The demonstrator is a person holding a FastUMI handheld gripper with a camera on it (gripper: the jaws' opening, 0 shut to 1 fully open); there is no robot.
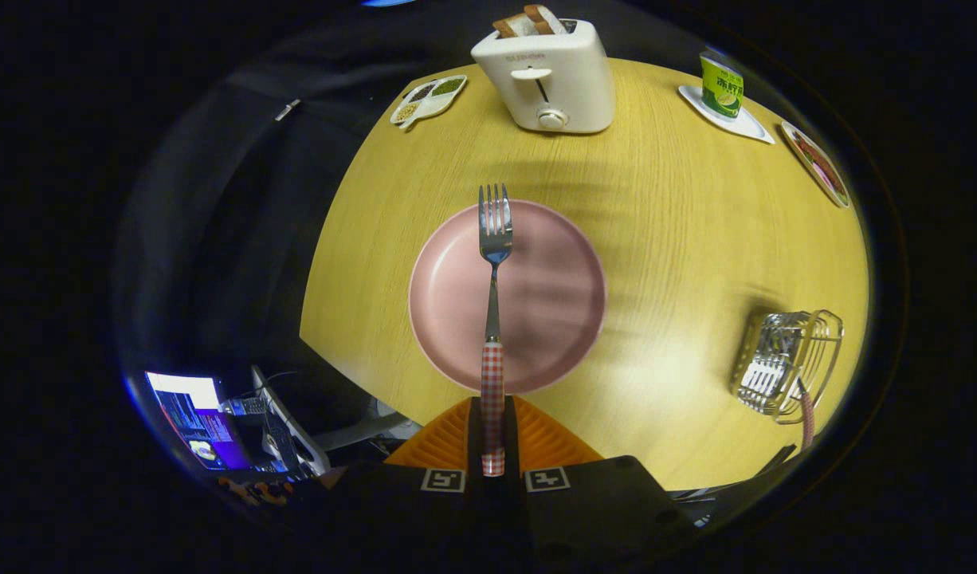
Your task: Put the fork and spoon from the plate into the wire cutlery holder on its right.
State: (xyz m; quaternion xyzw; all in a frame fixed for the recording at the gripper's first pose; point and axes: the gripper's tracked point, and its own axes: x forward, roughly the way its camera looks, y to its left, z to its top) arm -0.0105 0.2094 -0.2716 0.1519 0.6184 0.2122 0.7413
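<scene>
1. Fork (495, 239) trouble comes first: my gripper (493, 430) has both orange fingers (546, 437) pressed on its checked handle, and the prongs stick far out over the pink plate (552, 335). If the squeeze is weak, I think the fork could tip or slide down.
2. I must carry it to the wire cutlery holder (787, 363), which stands near the table's (664, 223) right edge, well apart from the plate. A checked handle (807, 414) already pokes out of it; I guess that is the spoon.
3. The prongs could hit a wire or that handle and push the holder off the edge.
4. If I swing wide, the fork might fall on the table.
</scene>
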